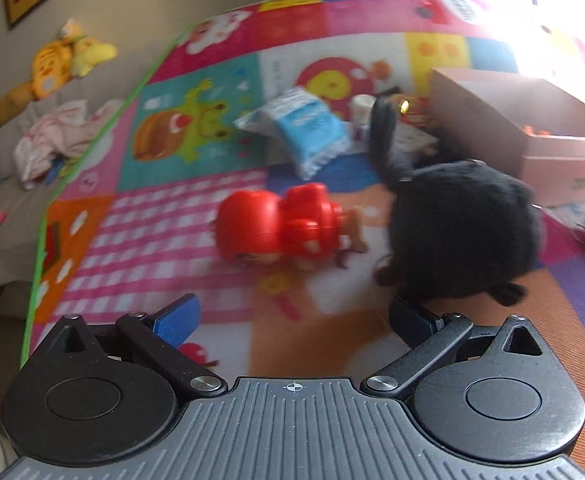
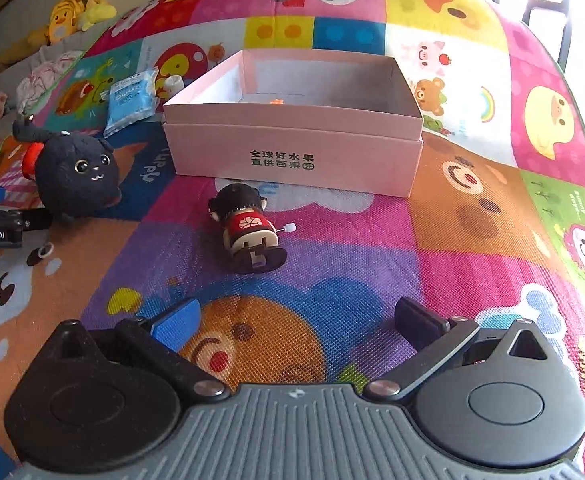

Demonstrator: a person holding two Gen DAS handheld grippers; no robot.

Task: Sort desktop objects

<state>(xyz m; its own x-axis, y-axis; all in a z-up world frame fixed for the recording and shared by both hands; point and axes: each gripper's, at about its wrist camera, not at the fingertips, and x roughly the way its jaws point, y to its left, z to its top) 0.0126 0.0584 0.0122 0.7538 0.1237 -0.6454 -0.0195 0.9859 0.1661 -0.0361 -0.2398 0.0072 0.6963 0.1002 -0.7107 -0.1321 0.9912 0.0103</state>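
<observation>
A pink box [image 2: 292,148] is sitting open near the far middle of the colourful play mat [image 2: 352,248], holding only a small orange thing [image 2: 277,101] against its far inner wall. The right gripper [image 2: 296,320] is hovering with its jaws spread wide and gripping nothing; a wind-up doll [image 2: 248,232] is lying on its side just ahead of it, between the claw and the box. The left gripper [image 1: 292,320] is likewise gaping fully and carrying nothing, with a red toy figure [image 1: 288,228] lying ahead of it and a black plush cat [image 1: 460,232] sitting beside its right finger. A blue packet [image 1: 304,128] is lying farther off, toward the mat's left edge
</observation>
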